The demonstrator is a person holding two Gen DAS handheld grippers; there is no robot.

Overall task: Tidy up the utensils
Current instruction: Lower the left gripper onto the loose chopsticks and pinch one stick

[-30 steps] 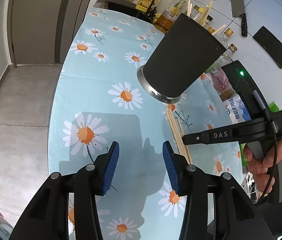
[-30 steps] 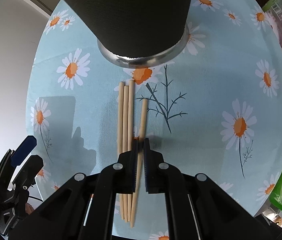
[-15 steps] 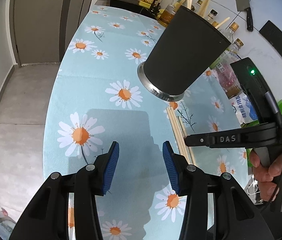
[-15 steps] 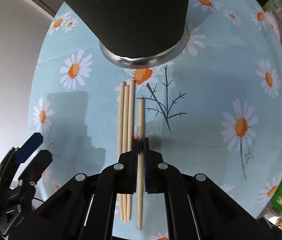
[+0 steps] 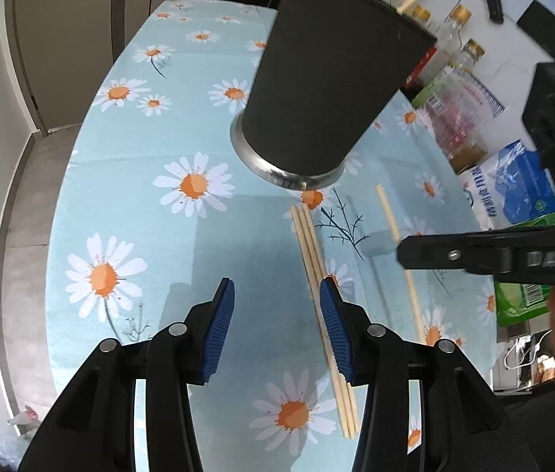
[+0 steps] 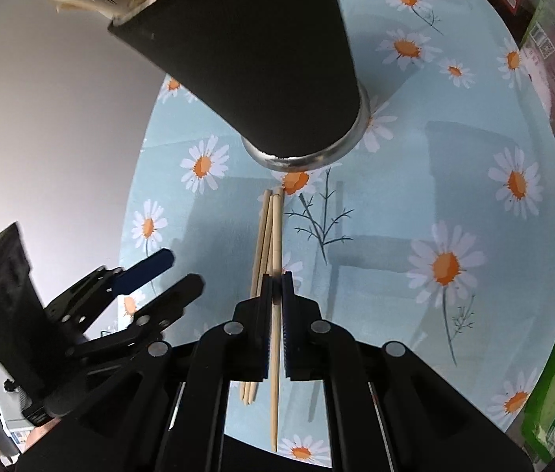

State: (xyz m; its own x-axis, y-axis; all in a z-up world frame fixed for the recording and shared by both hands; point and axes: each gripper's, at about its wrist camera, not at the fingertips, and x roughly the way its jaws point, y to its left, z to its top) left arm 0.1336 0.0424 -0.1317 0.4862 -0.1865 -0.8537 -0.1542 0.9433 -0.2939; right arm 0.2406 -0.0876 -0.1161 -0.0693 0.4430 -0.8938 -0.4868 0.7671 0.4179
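A: On the surface point(image 5: 128, 204)?
B: Blue daisy-print cloth, a tall black utensil holder point(image 6: 261, 63) standing on a metal base, chopsticks poking from its top. Three loose chopsticks point(image 5: 317, 271) lying side by side just in front of it.

A: And the right gripper point(image 6: 276, 295)?
B: Jaws pinching one chopstick point(image 6: 275, 244), raised off the cloth.

A: The left gripper point(image 5: 277, 306)?
B: Jaws spread, empty, hovering beside the three chopsticks.

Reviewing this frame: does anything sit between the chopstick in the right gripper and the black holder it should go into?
Nothing visible does. The right gripper is shut on one chopstick, lifted off the three chopsticks lying on the tablecloth. The black holder stands just beyond, with only bare cloth between.
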